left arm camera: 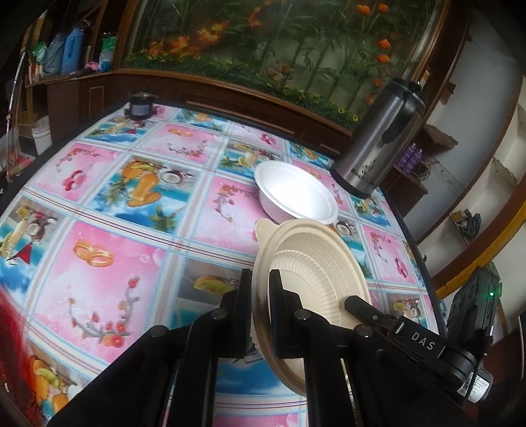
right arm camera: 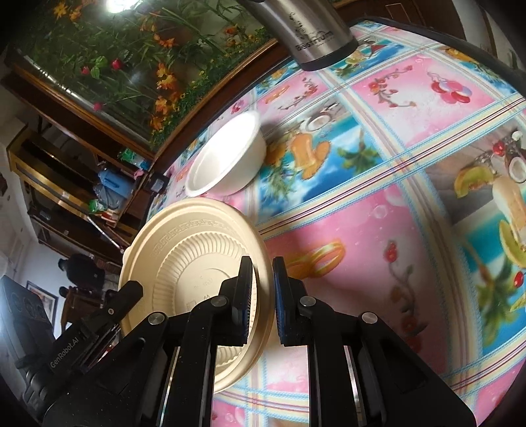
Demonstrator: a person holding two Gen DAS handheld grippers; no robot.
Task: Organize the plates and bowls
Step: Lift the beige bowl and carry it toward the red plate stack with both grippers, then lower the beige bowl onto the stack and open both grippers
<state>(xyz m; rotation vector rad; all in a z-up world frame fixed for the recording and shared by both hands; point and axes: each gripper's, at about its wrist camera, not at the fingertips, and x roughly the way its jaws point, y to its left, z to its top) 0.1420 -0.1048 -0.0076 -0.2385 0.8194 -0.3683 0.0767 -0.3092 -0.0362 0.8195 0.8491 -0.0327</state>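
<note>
A cream plate [left arm camera: 315, 259] with a ribbed centre and patterned rim is held off the table, tilted on edge. My left gripper [left arm camera: 260, 282] is shut on its rim. My right gripper [right arm camera: 263, 272] is shut on the opposite rim of the same plate [right arm camera: 197, 249]. The other gripper's finger shows beside the plate in each view. A white bowl [left arm camera: 296, 193] stands upright on the table just beyond the plate; it also shows in the right wrist view [right arm camera: 227, 157].
A steel thermos jug [left arm camera: 381, 134] stands at the table's far corner behind the bowl, also in the right wrist view [right arm camera: 305, 29]. A small dark pot [left arm camera: 140, 105] sits at the far left edge. The table [left arm camera: 108, 203] has a colourful patterned cloth. Wooden shelving surrounds it.
</note>
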